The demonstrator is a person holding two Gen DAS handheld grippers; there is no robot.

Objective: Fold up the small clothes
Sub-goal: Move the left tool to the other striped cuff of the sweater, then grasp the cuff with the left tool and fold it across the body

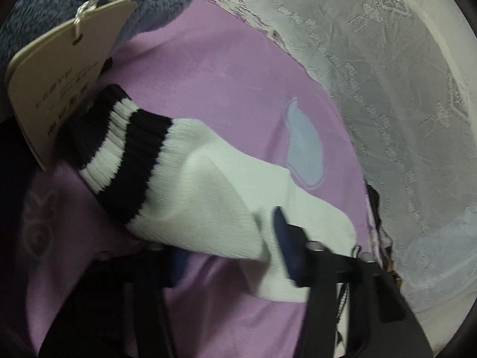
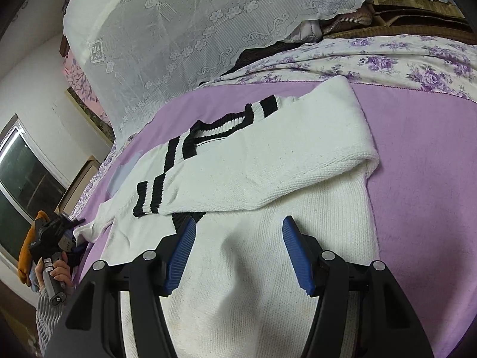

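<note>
Left wrist view: left gripper (image 1: 262,256) jaws closing on white sleeve (image 1: 208,185), lifting it over the purple blanket (image 1: 208,68).

Right wrist view: right gripper (image 2: 238,253) jaws standing wide, hovering over white sweater (image 2: 253,238), lying mid-bed.

The right hand-held gripper (image 2: 238,250) hovers, jaws apart, over a white sweater (image 2: 253,179).
</note>
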